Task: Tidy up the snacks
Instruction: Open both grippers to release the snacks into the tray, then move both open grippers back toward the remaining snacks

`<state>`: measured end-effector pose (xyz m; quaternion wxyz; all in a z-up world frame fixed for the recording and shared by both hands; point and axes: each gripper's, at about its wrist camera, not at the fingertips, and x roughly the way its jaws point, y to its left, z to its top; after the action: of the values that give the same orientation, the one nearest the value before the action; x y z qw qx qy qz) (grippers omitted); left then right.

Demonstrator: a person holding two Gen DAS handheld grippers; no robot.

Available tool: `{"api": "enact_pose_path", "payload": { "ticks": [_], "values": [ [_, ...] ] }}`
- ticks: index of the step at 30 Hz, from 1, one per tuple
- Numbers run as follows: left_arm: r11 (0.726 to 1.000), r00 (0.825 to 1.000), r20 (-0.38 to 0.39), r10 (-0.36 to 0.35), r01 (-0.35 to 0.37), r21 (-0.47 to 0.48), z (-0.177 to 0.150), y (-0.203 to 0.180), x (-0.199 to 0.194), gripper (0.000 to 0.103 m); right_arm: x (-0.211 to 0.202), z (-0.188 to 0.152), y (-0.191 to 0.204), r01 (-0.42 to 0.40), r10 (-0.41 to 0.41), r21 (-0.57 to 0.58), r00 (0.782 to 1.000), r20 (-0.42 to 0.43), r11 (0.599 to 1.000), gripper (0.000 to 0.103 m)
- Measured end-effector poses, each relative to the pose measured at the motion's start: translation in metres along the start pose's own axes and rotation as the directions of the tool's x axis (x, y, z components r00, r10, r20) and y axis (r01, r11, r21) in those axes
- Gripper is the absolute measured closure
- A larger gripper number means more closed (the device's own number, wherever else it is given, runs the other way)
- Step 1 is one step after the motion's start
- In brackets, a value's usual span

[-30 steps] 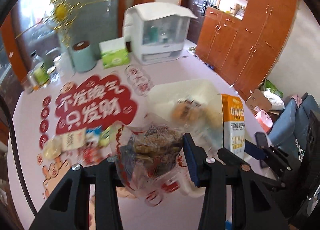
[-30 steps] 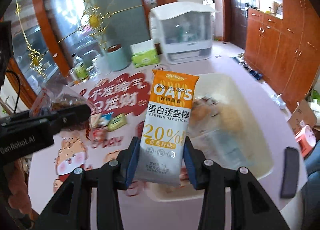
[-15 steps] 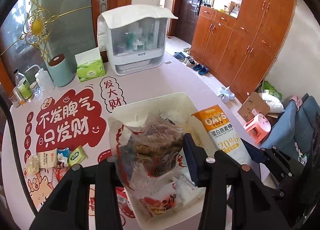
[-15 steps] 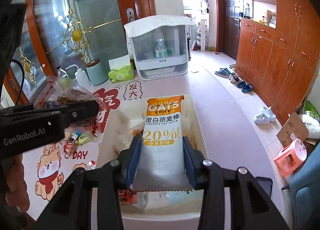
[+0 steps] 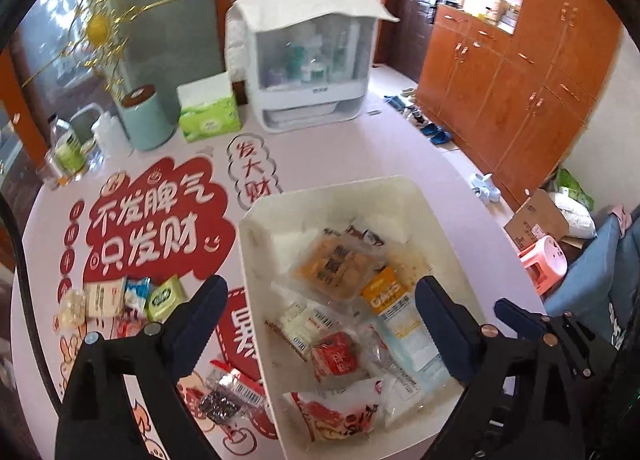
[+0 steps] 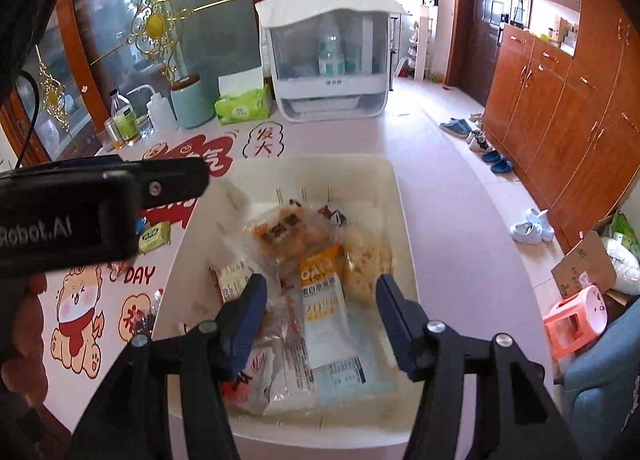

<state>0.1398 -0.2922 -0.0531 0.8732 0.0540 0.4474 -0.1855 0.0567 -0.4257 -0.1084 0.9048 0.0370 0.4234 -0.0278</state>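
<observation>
A white bin (image 5: 256, 268) (image 6: 404, 219) on the pink table holds several snack packs. The orange oat bar (image 5: 394, 312) (image 6: 322, 300) lies in it beside a clear cookie bag (image 5: 336, 264) (image 6: 292, 236) and a red-print bag (image 5: 340, 412). My left gripper (image 5: 320, 312) is open and empty above the bin's near left side. My right gripper (image 6: 318, 300) is open and empty just above the oat bar. Loose snacks (image 5: 128, 300) lie on the table left of the bin, and a barcoded pack (image 5: 228, 392) lies near the left finger.
A white lidded cabinet (image 5: 308, 71) (image 6: 332, 63), a green tissue box (image 5: 208, 111) (image 6: 242, 107), a mint canister (image 5: 146, 119) and bottles (image 5: 68, 151) stand at the table's back. The table edge runs right of the bin; wooden cupboards (image 5: 532, 79) and a pink stool (image 5: 546, 264) are beyond.
Both grippers opened over the bin. The left let go of the clear snack bag and the right let go of the oat bar; both packs now lie in the bin.
</observation>
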Motion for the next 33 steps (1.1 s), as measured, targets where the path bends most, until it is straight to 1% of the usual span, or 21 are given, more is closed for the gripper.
{"api": "enact_pose_path", "payload": {
  "ticks": [6,14,19,24,28,31,33],
  "values": [
    [0.999,1.0,-0.015,0.019,-0.02,-0.026,-0.014,0.015,-0.002,0.009,0.003,-0.005,-0.002,-0.003,0.004,0.018,1.0,-0.02,1.0,0.045],
    [0.999,0.999,-0.044,0.014,-0.016,-0.051,-0.032,0.028,-0.006,0.009,0.003,-0.014,0.002,-0.018,0.02,0.046,0.999,-0.048,0.999,0.045],
    [0.998,0.998,-0.048,0.026,-0.028,-0.052,-0.047,0.037,-0.015,0.009,0.001,-0.022,0.009,-0.028,0.031,0.051,0.997,-0.065,0.998,0.045],
    [0.997,0.998,-0.051,0.036,-0.039,-0.066,-0.059,0.055,-0.031,0.009,-0.001,-0.029,0.02,-0.04,0.044,0.055,0.996,-0.074,0.998,0.045],
    [0.995,0.997,-0.019,0.076,-0.077,-0.056,-0.055,0.075,-0.056,0.009,-0.009,-0.03,0.033,-0.058,0.06,0.045,0.996,-0.065,0.997,0.045],
    [0.992,0.992,0.036,0.118,-0.116,-0.053,-0.047,0.097,-0.085,0.009,-0.017,-0.026,0.043,-0.069,0.07,0.033,0.997,-0.045,0.997,0.045],
    [0.988,0.985,0.078,0.151,-0.147,-0.053,-0.04,0.115,-0.107,0.009,-0.027,-0.02,0.052,-0.082,0.082,0.021,0.996,-0.021,0.996,0.045]
  ]
}}
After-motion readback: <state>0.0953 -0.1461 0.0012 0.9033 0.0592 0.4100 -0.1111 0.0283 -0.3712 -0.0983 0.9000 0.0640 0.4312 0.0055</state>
